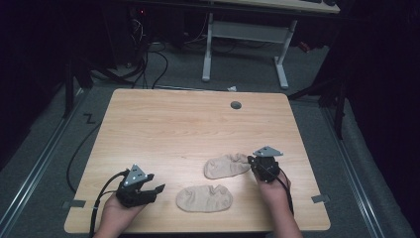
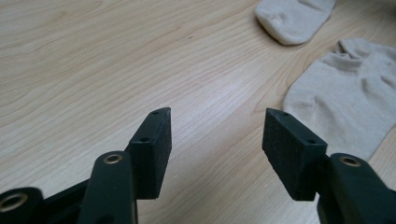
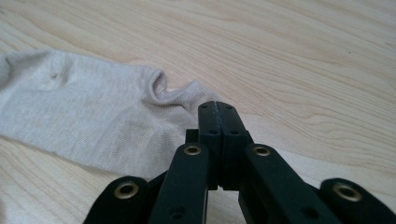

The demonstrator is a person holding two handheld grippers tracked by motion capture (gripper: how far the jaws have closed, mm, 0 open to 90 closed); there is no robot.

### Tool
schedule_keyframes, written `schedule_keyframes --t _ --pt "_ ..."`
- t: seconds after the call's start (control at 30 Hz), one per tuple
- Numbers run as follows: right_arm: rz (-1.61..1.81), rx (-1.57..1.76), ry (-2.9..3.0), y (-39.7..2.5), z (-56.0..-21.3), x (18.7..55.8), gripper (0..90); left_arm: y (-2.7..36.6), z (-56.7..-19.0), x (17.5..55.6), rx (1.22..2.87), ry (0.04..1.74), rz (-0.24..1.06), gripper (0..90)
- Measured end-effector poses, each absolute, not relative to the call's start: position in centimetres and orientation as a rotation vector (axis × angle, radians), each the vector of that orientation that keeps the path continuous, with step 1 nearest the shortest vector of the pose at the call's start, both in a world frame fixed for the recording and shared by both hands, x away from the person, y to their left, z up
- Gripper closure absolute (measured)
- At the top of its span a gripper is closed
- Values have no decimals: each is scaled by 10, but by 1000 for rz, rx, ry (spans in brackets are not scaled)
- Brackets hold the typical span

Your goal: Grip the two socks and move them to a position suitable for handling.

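Pale wood tabletop lies under both my tongs, with dark floor around it. My right gripper has its jaws pressed together at the cuff edge of the far sock; whether any fabric is pinched between them I cannot tell. My left gripper stands wide open over bare wood, holding nothing. Just to its right lies the near sock, flat, a little apart from the far one.
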State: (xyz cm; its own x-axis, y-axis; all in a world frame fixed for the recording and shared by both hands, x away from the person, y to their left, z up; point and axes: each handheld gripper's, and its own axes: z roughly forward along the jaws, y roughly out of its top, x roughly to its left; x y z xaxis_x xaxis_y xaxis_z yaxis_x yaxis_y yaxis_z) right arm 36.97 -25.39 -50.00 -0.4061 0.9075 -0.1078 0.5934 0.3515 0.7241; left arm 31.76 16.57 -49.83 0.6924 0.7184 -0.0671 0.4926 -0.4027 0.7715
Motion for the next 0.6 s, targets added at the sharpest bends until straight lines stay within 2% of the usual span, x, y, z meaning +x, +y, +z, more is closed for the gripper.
schedule_keyframes --t 0.27,0.6 --pt "800 1331 2188 -250 -512 383 899 175 -496 315 2059 938 362 402" --pt "779 1354 2224 -255 -518 376 897 169 -495 317 2066 914 354 398"
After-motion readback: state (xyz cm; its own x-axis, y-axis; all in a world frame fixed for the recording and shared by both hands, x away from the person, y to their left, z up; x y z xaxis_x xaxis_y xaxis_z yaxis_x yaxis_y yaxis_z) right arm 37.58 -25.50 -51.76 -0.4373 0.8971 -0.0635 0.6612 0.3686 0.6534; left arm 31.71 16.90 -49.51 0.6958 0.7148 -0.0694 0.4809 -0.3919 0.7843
